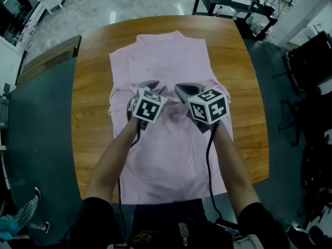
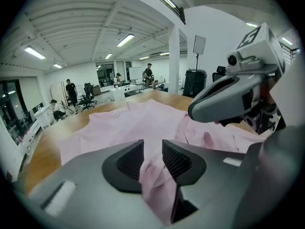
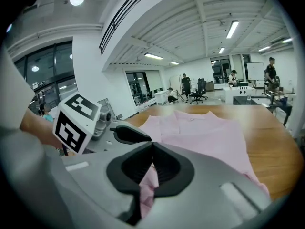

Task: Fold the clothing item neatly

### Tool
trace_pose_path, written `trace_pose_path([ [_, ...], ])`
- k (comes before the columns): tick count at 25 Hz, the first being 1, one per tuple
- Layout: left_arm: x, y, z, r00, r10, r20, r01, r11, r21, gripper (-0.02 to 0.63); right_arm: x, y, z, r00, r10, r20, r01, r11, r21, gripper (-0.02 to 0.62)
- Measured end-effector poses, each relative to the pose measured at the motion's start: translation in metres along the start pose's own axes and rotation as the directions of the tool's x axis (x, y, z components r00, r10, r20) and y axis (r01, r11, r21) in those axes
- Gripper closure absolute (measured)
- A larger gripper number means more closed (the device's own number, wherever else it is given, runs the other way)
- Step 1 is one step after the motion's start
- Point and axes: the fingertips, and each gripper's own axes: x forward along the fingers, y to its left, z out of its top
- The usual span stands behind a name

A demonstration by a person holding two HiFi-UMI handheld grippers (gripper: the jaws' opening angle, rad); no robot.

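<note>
Head view: pale pink cloth shirt (image 1: 171, 56) is seen spread flat on the rounded wooden table (image 1: 93, 113), collar away from the person. It is rumpled only at its middle, where the left gripper (image 1: 154, 87) and right gripper (image 1: 182, 91) are set side by side.

Left gripper view: the jaws are held apart, and a slack ridge of the shirt is seen between them, unpressed.

Right gripper view: the jaws are closed on a pinch of the shirt.

No finished fold can be made out. The task is judged to be at an early stage, with all folding and squaring yet to be done.
</note>
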Motion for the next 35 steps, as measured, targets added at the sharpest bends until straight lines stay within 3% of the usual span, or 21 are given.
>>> trace_pose_path([
  [5, -0.029, 0.05, -0.005, 0.996, 0.074, 0.044, -0.069, 0.993, -0.095, 0.487, 0.028, 0.023, 0.016, 1.0, 0.029, -0.01, -0.03, 0.998, -0.053, 0.592],
  [9, -0.047, 0.102, -0.033, 0.991, 0.134, 0.015, -0.13, 0.977, -0.166, 0.518, 0.065, 0.05, 0.02, 0.996, 0.063, -0.066, -0.07, 0.99, -0.123, 0.592],
  [15, -0.055, 0.159, -0.063, 0.985, 0.171, -0.024, -0.172, 0.964, -0.205, 0.518, 0.123, 0.09, 0.013, 0.983, 0.085, -0.162, -0.12, 0.969, -0.214, 0.587],
  [19, -0.046, 0.173, -0.077, 0.985, 0.163, -0.047, -0.17, 0.96, -0.223, 0.518, 0.152, 0.104, -0.005, 0.962, 0.072, -0.262, -0.143, 0.954, -0.262, 0.499],
  [21, -0.039, 0.177, -0.083, 0.987, 0.153, -0.055, -0.162, 0.959, -0.231, 0.518, 0.164, 0.105, -0.018, 0.948, 0.031, -0.318, -0.132, 0.944, -0.302, 0.431],
  [23, -0.034, 0.181, -0.088, 0.987, 0.148, -0.063, -0.159, 0.958, -0.238, 0.518, 0.174, 0.102, -0.032, 0.926, -0.022, -0.377, -0.122, 0.927, -0.354, 0.414],
  [26, -0.025, 0.185, -0.101, 0.987, 0.135, -0.082, -0.152, 0.955, -0.256, 0.517, 0.178, 0.094, -0.045, 0.907, -0.07, -0.415, -0.103, 0.919, -0.38, 0.428],
  [31, -0.019, 0.185, -0.11, 0.988, 0.129, -0.09, -0.149, 0.954, -0.261, 0.518, 0.164, 0.083, -0.028, 0.936, -0.041, -0.351, -0.068, 0.954, -0.293, 0.566],
  [35, -0.02, 0.183, -0.106, 0.984, 0.143, -0.108, -0.165, 0.958, -0.236, 0.518, 0.149, 0.068, -0.006, 0.959, -0.04, -0.28, -0.029, 0.971, -0.237, 0.578],
])
